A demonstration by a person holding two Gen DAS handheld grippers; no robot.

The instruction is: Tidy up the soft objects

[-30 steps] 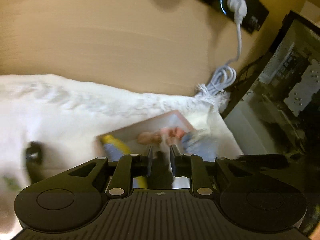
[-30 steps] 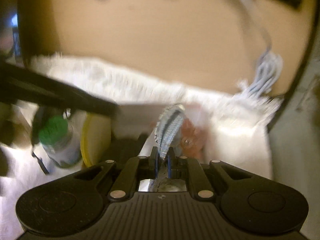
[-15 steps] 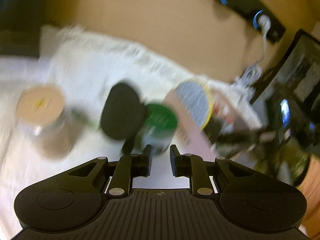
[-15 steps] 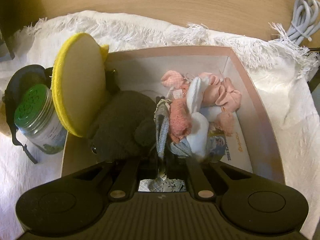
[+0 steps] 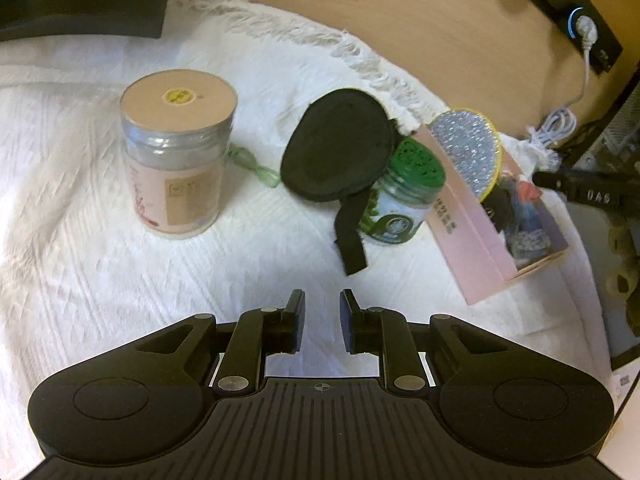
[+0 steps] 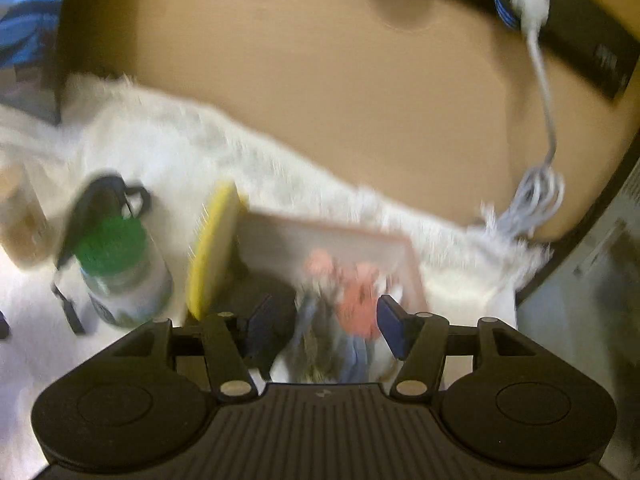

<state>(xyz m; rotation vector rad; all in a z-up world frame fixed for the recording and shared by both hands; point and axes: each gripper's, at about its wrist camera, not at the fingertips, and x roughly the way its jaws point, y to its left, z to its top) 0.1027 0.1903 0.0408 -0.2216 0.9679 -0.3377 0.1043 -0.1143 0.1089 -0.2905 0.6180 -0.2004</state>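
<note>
Both grippers hang unclenched, holding nothing.
The left gripper [image 5: 322,306] hovers over bare white cloth [image 5: 80,260]; two jars stand ahead. The right gripper [image 6: 324,316], fingers wide, sits above the pink box [image 6: 408,256], where soft pink and blue fabric pieces [image 6: 352,300] lie between its fingers, blurred.

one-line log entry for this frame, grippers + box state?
left gripper: open, empty, above white cloth | right gripper: open, over pink box | socks: in box | black eye mask: outside, on green-lid jar
</note>
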